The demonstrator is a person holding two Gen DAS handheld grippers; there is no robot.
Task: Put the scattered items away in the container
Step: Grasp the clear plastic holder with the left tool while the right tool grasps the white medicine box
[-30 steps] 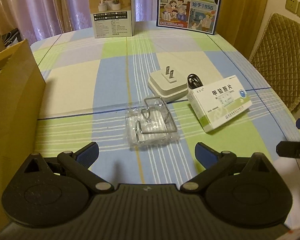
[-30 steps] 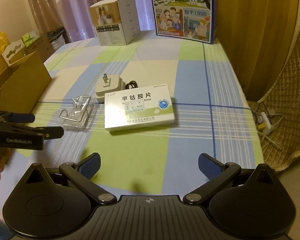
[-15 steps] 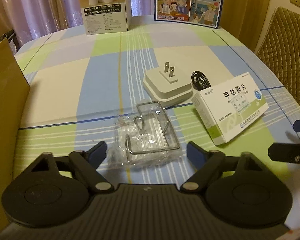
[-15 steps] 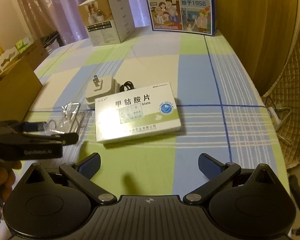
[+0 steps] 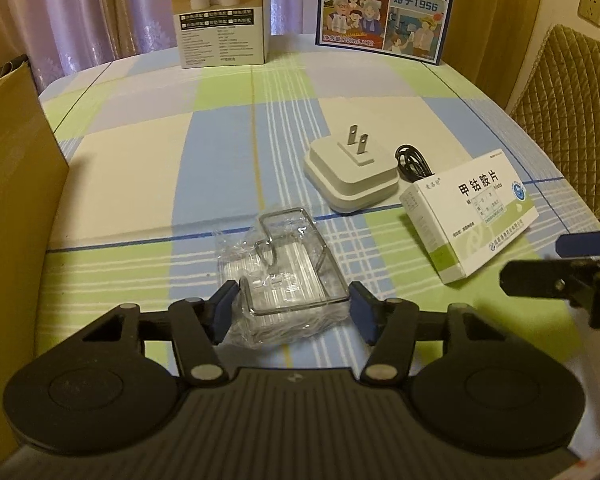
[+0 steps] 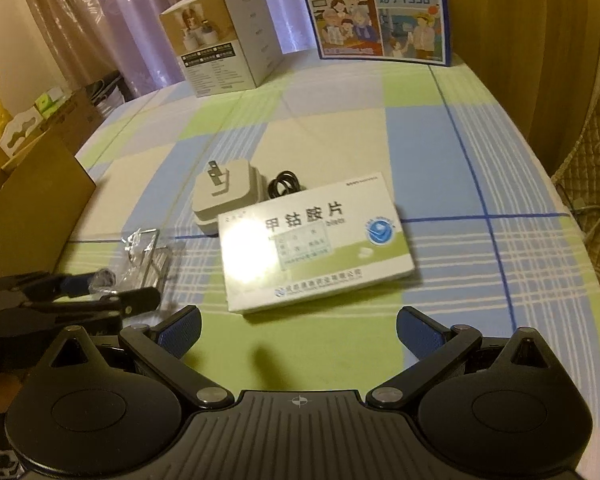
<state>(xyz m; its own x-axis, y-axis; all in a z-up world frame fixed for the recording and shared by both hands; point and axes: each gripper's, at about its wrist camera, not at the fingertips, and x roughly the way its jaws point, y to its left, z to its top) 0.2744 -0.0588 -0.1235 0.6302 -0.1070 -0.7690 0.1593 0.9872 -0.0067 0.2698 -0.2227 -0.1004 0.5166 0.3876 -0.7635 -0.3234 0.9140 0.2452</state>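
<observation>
A metal wire hook in a clear plastic bag [image 5: 286,276] lies on the checked tablecloth. My left gripper [image 5: 292,310] is open, its blue pads either side of the bag's near end; I cannot tell if they touch it. A white plug adapter [image 5: 352,172] with a black cable [image 5: 412,162] and a white-green medicine box [image 5: 470,216] lie to the right. My right gripper [image 6: 298,330] is open and empty, just short of the medicine box [image 6: 312,244]. The brown cardboard box [image 5: 12,184] stands at the left edge.
A white product carton [image 5: 222,12] and a blue milk carton [image 5: 384,4] stand at the table's far side. A quilted chair [image 5: 568,108] is at the right. The left gripper shows in the right wrist view [image 6: 100,292], by the bagged hook [image 6: 146,256].
My left gripper moved forward and narrowed its opening until the pads flank the bagged hook. My right gripper moved closer to the medicine box and stayed open.
</observation>
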